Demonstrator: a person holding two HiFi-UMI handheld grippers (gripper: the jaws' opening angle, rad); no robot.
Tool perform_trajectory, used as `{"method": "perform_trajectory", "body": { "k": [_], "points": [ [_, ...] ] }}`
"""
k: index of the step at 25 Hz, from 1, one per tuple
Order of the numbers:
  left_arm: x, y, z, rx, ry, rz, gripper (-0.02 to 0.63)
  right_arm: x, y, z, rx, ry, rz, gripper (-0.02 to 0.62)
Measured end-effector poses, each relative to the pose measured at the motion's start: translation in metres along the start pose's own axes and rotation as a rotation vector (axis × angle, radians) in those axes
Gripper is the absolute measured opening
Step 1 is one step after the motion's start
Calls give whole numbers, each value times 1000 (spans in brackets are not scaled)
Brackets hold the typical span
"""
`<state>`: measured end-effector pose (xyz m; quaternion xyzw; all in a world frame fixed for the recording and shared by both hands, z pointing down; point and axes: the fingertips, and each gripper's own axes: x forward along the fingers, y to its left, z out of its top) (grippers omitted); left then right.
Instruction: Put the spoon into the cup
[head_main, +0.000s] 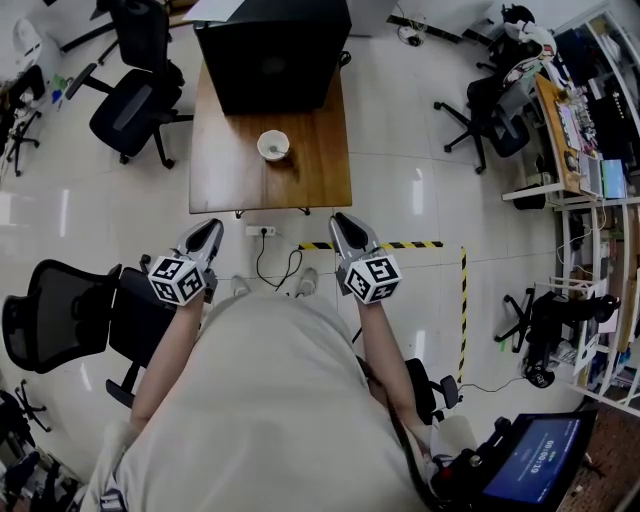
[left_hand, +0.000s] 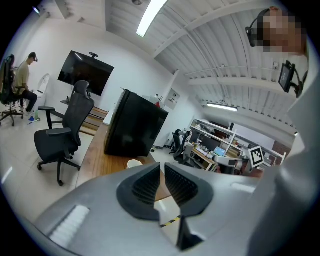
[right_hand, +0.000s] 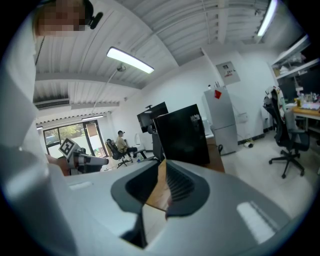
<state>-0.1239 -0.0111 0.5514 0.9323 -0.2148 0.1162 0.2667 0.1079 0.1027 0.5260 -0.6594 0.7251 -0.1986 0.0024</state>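
fingers on left gripper (head_main: 211, 229) and right gripper (head_main: 343, 223) both clenched on nothing; no spoon visible; going in like that could just knock the cup (head_main: 273, 146) across the tabletop (head_main: 228, 165)

- wooden table (head_main: 225, 160), black case (head_main: 272, 55) standing on its far end
- black office chair (head_main: 135, 105) left of table
- power strip (head_main: 261, 230) on floor by table's near edge
- yellow-black tape (head_main: 463, 300) on tiles, right
- wall screen (left_hand: 85, 72); seated person (left_hand: 22, 75) far left

This looks like an office-cum-lab: swivel chairs (head_main: 130, 105) on pale tiles, a wooden table (head_main: 232, 172), cluttered shelves (head_main: 588, 135), and hazard tape (head_main: 462, 310) on the floor.
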Motion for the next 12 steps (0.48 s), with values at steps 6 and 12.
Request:
{"method": "perform_trajectory", "body": {
  "k": [6, 12],
  "points": [
    [5, -2, 0, 0, 8, -11, 12, -1, -4, 0, 3, 0, -11, 41],
    [9, -5, -3, 4, 18, -19, 12, -1, -4, -4, 11, 4, -6, 40]
  ]
}}
